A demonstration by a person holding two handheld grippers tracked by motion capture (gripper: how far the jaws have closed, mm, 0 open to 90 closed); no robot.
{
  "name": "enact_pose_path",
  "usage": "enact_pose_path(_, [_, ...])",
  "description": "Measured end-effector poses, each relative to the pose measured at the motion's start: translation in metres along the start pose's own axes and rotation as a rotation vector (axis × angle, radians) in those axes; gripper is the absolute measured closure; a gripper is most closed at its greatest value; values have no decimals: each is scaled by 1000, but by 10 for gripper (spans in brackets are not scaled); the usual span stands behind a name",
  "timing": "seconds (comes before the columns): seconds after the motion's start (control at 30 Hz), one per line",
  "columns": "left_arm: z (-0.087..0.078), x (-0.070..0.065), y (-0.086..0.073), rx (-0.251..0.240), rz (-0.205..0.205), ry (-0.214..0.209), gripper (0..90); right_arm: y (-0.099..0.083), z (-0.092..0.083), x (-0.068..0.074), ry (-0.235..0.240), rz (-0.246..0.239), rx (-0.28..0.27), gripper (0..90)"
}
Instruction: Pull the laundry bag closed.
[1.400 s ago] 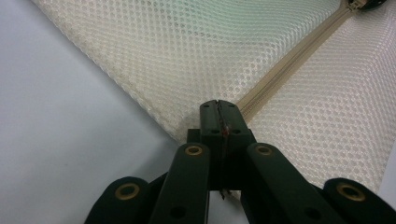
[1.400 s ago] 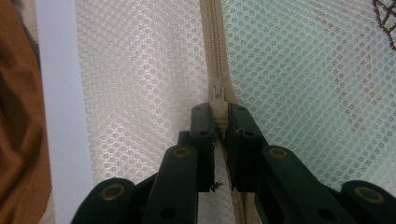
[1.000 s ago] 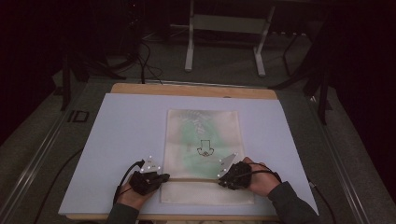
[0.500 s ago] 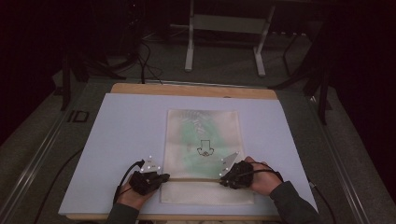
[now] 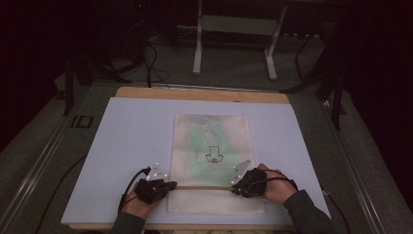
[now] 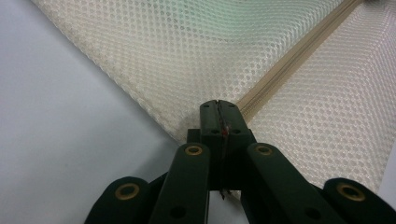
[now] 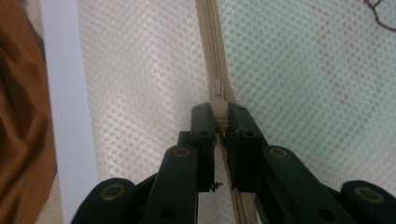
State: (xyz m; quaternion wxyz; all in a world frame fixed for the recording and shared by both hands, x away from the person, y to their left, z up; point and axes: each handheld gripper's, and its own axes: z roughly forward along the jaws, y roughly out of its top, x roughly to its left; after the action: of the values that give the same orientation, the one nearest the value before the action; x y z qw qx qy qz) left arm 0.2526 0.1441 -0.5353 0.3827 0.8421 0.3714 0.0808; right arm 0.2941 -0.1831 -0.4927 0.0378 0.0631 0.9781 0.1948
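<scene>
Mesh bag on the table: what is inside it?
Through the mesh bag a pale green item with a small dark drawing shows; the weave blurs what it is.

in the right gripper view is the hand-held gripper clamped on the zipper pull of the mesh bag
Yes, the right hand-held gripper has its jaws pinched on the cream zipper pull of the mesh bag.

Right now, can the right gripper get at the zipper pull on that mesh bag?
Probably yes. The right gripper already has its jaws closed around the zipper pull at the right end of the mesh bag, with nothing in between.
</scene>
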Motion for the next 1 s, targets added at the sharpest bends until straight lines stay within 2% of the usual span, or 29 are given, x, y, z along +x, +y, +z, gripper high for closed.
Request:
enact_pose_path(0.33, [0, 0, 0, 2, 1, -1, 893, -6, -4, -1, -3, 13, -8, 824])
enact_pose_path(1.0, [0, 0, 0, 1, 0, -1, 893, -19, -9, -3, -13, 33, 13, 824])
